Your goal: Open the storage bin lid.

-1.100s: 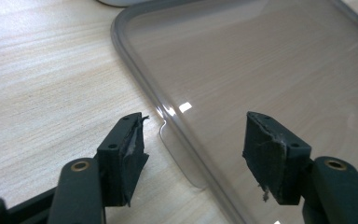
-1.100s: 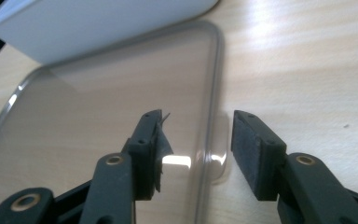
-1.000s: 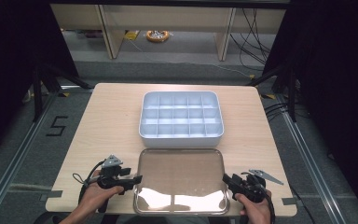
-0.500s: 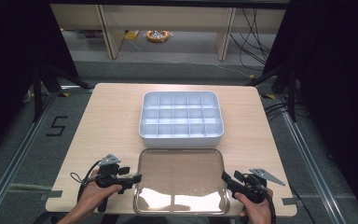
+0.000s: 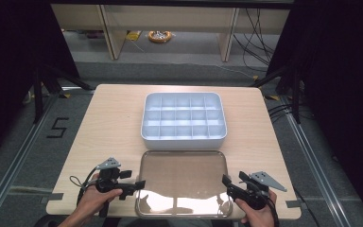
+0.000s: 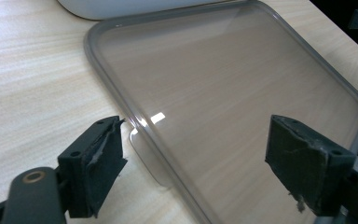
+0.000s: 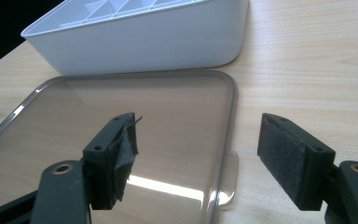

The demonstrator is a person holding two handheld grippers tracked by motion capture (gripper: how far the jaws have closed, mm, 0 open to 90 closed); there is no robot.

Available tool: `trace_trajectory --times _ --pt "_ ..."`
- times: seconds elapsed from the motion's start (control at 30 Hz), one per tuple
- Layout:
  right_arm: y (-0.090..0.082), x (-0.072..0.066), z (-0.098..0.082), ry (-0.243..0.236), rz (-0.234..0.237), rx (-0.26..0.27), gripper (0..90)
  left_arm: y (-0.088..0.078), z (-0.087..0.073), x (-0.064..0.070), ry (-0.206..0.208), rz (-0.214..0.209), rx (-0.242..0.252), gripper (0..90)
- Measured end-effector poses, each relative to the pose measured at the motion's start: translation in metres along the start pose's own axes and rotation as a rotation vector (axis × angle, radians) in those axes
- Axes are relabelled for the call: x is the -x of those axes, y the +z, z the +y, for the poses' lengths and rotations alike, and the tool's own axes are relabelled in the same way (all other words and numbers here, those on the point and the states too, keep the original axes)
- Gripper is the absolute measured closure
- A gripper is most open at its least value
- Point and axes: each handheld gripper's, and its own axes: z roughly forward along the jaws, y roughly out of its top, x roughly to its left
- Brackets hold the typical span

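The clear lid (image 5: 183, 182), stiff, light and slippery, lies flat at the bench's near edge; its side tabs are best gripped. Both tongs (image 5: 139, 183) (image 5: 226, 180) have just been opening and stand wide, astride its rims, gripping nothing.

right gripper (image 7: 198, 154): open, just opened | straddles clear lid (image 7: 121, 135) edge | white box (image 7: 140, 37) behind

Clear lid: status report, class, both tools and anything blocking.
Both tools just opened: left tool, right tool. Clear lid flat on table, unheld. White compartment box just behind; nothing blocking.
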Motion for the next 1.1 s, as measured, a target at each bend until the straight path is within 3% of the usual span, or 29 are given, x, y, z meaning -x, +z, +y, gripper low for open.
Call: trace_trajectory --times 0.13,0.17,0.2,0.23,0.27,0.3,0.33,0.4,0.43,0.5,0.53,0.57,0.63,0.7,0.73,0.77,0.83,0.93,0.97,1.0,1.03,1.1 --pt "-0.005 -0.003 -0.003 -0.008 0.005 0.004 28.9 -0.002 -0.003 0.002 -0.001 -0.005 0.003 17.6" --pt "-0.011 -0.007 -0.006 0.023 0.013 -0.016 28.8 -0.004 -0.005 0.004 0.003 -0.002 0.007 17.5" --pt "-0.012 -0.007 -0.008 0.025 0.012 -0.014 28.7 -0.005 -0.006 0.004 0.008 0.002 0.001 17.5" --pt "-0.012 -0.005 -0.009 -0.009 0.009 -0.013 28.6 -0.005 -0.007 0.005 0.008 -0.006 0.005 17.5" --pt "-0.014 -0.005 -0.010 -0.004 0.026 -0.012 28.5 -0.006 -0.008 0.007 -0.007 -0.012 0.014 17.5" --pt "-0.016 -0.005 -0.012 -0.019 0.007 -0.021 28.4 -0.006 -0.009 0.008 -0.005 -0.013 0.013 17.5" --pt "-0.017 -0.008 -0.013 0.014 0.017 -0.026 28.4 -0.007 -0.010 0.009 -0.005 -0.012 0.015 17.5" --pt "-0.019 -0.008 -0.014 0.009 0.020 -0.034 28.3 -0.008 -0.011 0.009 -0.003 -0.011 0.011 17.5" --pt "-0.023 -0.011 -0.017 0.043 0.019 -0.047 28.1 -0.009 -0.013 0.010 -0.003 -0.023 0.008 17.6" --pt "-0.024 -0.007 -0.019 0.004 0.026 -0.038 28.0 -0.010 -0.015 0.011 -0.006 -0.025 0.005 17.7" --pt "-0.027 -0.009 -0.019 0.010 0.001 -0.057 27.9 -0.011 -0.015 0.012 -0.009 -0.028 -0.004 17.7" --pt "-0.028 -0.011 -0.021 0.053 0.014 -0.067 27.7 -0.011 -0.016 0.012 -0.006 -0.030 0.001 17.8" --pt "-0.029 -0.009 -0.021 0.030 0.008 -0.063 27.7 -0.012 -0.017 0.012 0.000 -0.031 0.001 17.9" --pt "-0.030 -0.011 -0.024 0.047 0.028 -0.056 27.7 -0.013 -0.018 0.013 -0.001 -0.033 0.001 18.1" --pt "-0.031 -0.009 -0.025 0.024 0.028 -0.055 27.6 -0.013 -0.018 0.013 -0.001 -0.033 0.001 18.1" --pt "-0.030 -0.010 -0.026 0.047 0.054 -0.051 27.7 -0.013 -0.018 0.011 0.008 -0.025 0.009 18.1" --pt "-0.031 -0.008 -0.027 0.018 0.038 -0.056 27.6 -0.014 -0.019 0.011 0.013 -0.028 0.006 18.1" --pt "-0.032 -0.009 -0.029 0.032 0.040 -0.054 27.5 -0.015 -0.021 0.013 0.009 -0.032 0.008 18.3" --pt "-0.034 -0.010 -0.029 0.056 0.062 -0.057 27.4 -0.015 -0.021 0.013 0.010 -0.036 0.003 18.3" --pt "-0.036 -0.011 -0.029 0.064 0.026 -0.084 27.4 -0.015 -0.022 0.013 0.017 -0.039 0.001 18.4" --pt "-0.037 -0.014 -0.030 0.094 0.020 -0.101 27.4 -0.016 -0.022 0.014 0.021 -0.040 -0.001 18.5" --pt "-0.036 -0.014 -0.031 0.103 0.042 -0.081 27.3 -0.016 -0.023 0.015 0.013 -0.043 -0.001 18.6"
